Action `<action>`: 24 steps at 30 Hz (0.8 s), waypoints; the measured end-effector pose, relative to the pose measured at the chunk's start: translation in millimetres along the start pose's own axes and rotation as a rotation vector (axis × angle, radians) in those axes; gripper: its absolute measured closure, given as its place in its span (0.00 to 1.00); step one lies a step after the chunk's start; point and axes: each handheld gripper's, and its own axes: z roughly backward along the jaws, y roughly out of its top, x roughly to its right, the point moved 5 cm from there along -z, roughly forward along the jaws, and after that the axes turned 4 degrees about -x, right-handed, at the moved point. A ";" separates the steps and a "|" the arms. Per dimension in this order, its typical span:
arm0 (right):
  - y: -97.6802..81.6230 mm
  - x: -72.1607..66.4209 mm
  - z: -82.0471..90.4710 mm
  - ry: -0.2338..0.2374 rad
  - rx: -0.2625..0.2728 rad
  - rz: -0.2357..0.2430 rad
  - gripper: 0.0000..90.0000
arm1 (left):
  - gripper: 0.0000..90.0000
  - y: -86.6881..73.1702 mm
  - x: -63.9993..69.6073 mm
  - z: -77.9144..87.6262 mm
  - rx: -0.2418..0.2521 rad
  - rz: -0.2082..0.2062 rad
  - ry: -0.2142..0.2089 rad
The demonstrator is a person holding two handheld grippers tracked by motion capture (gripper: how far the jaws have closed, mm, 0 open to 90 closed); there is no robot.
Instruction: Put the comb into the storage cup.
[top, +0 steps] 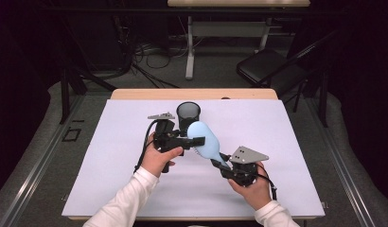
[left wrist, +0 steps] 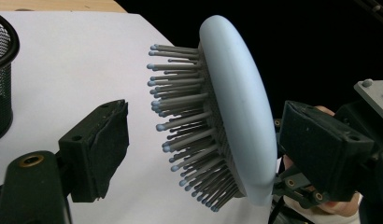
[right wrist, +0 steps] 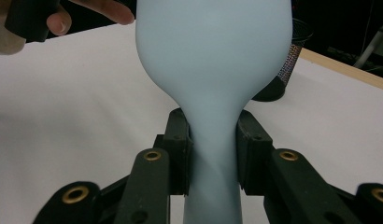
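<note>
Dim room: grey floor (top: pixel 36 156), folding chair (top: pixel 270 66), cables (top: pixel 154 54), far table (top: pixel 239 3).

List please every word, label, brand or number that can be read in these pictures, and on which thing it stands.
None can be read. The light blue hairbrush, the black mesh cup, the white table cover and both grippers (left gripper, right gripper) bear no visible text, logo or number.
</note>
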 end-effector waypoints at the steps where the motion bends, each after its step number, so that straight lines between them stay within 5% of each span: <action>1: 0.0 -0.1 -0.1 0.000 0.000 0.001 0.77 | 0.18 0.2 0.2 -0.4 0.000 0.002 -0.003; 24: -0.9 -1.8 -2.4 -0.014 -0.001 0.022 0.77 | 0.29 3.3 4.7 -7.0 0.021 0.013 -0.035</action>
